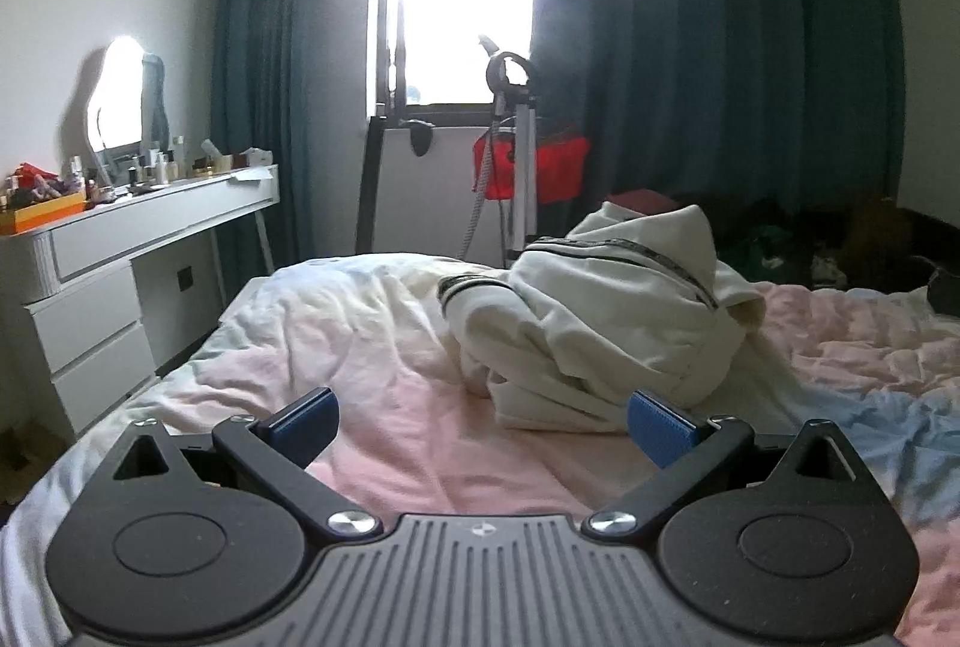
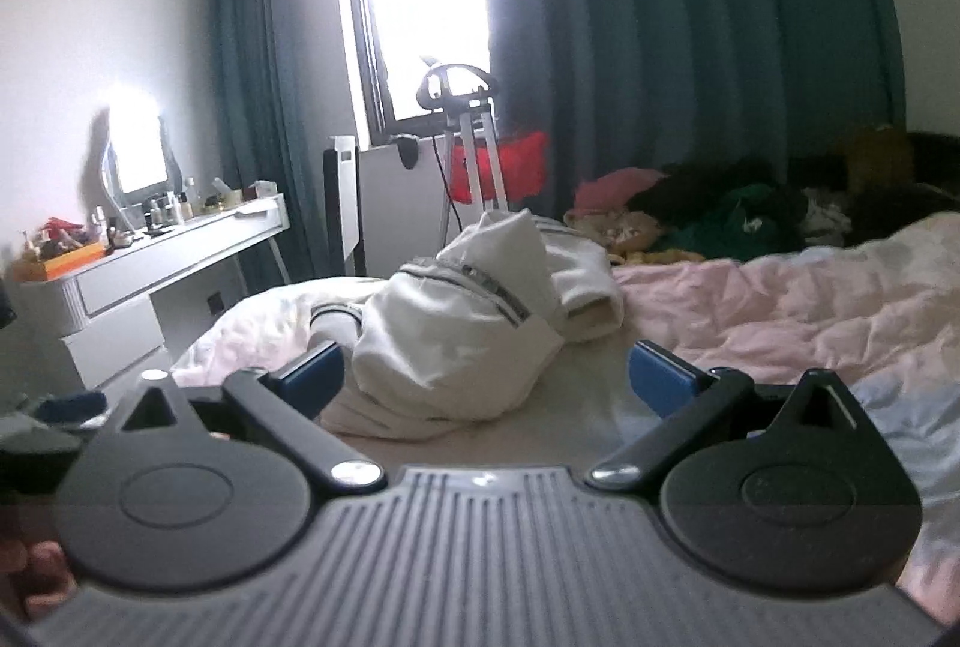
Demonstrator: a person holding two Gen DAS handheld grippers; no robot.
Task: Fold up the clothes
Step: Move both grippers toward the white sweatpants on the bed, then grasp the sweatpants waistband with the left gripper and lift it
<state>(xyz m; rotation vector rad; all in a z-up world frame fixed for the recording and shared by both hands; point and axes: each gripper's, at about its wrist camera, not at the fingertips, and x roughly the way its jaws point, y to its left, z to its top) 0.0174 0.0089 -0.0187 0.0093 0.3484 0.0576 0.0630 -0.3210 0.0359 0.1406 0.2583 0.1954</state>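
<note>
A cream hooded jacket with dark zip trim [image 1: 606,323] lies bunched in a heap on the bed's pink and white duvet [image 1: 372,347]. It also shows in the right wrist view [image 2: 462,329]. My left gripper [image 1: 480,425] is open and empty, low over the duvet, just short of the heap's near edge. My right gripper [image 2: 486,377] is open and empty, with the heap directly ahead between its blue pads [image 2: 660,377].
A white dressing table [image 1: 144,227] with a mirror and bottles stands left of the bed. A tripod stand [image 1: 522,179] with a red bag stands by the window. A pile of dark and pink clothes [image 2: 720,215] lies at the bed's far right.
</note>
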